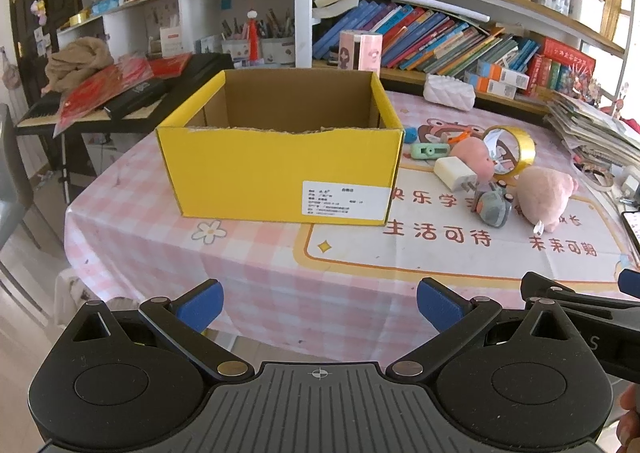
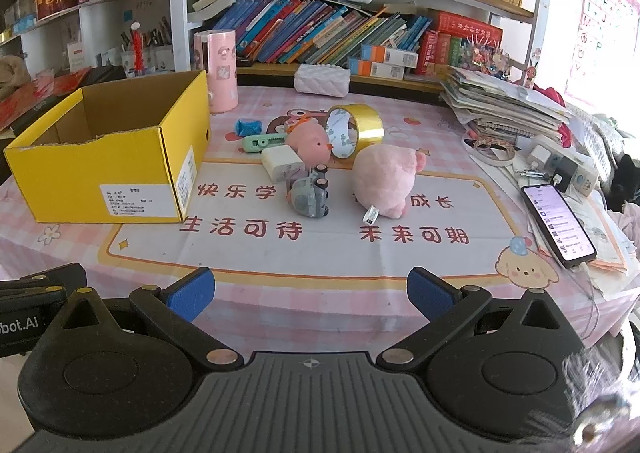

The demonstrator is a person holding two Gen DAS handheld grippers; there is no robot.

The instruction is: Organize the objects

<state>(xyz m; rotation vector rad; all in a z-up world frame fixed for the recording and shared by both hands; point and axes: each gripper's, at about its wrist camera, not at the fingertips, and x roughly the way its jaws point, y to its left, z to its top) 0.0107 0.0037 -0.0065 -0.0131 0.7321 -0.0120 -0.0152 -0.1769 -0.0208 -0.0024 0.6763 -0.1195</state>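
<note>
Clutter waits in a loose heap on the table, just right of the open yellow box that we judge is meant to receive it. At the heap's near edge a grey toy car lies tipped on its side, close beside a large pink plush. Behind them sit a white charger plug, a smaller pink plush and a roll of yellow tape standing on edge, with a green cutter and a small blue item nearest the box.

We hold both tongs back over the table's near edge, short of everything, which reads to us as the start: nothing is gripped, and as far as we can see into the box it holds nothing. Our left tongs face the box squarely, jaws spread wide. Our right tongs face the heap, jaws equally wide and empty, so we judge the car or the large plush the likeliest first pick.

From the left wrist we see partly into the box and along its torn front rim; the heap sits crowded at the right. From the right wrist we see the heap spread out, plus a lit phone lying at the table's right side.
</note>
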